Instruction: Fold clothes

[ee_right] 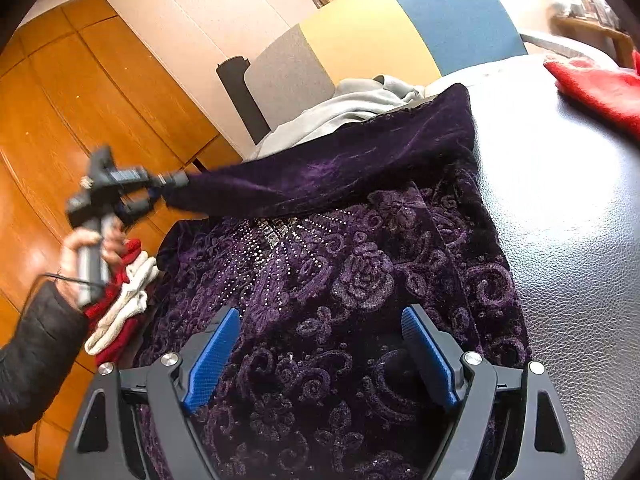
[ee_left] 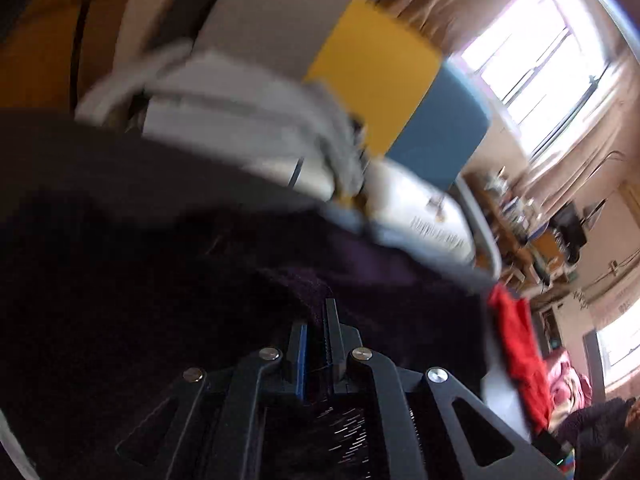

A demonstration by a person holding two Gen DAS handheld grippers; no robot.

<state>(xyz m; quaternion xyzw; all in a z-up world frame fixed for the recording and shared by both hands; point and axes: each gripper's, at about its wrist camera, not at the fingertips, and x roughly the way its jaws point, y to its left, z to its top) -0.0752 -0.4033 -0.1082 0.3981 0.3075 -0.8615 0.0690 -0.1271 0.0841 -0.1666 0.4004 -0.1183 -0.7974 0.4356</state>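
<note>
A dark purple velvet garment [ee_right: 360, 264] with embossed flowers and rhinestones lies on the black leather surface [ee_right: 568, 208]. My left gripper [ee_right: 176, 180] is shut on the end of the garment's sleeve [ee_right: 320, 168] and holds it stretched out to the left above the garment. In the left wrist view the left gripper [ee_left: 320, 320] is closed with purple fabric [ee_left: 380, 280] pinched between its fingers; that view is blurred. My right gripper [ee_right: 320, 344] is open and hovers just above the garment's lower part, holding nothing.
A grey garment [ee_right: 352, 108] lies behind the purple one. A red cloth [ee_right: 600, 84] sits at the far right of the surface. Red and white folded cloths [ee_right: 120, 312] lie at the left edge. A grey, yellow and blue headboard [ee_right: 372, 36] stands behind; wooden cabinets [ee_right: 80, 92] are at left.
</note>
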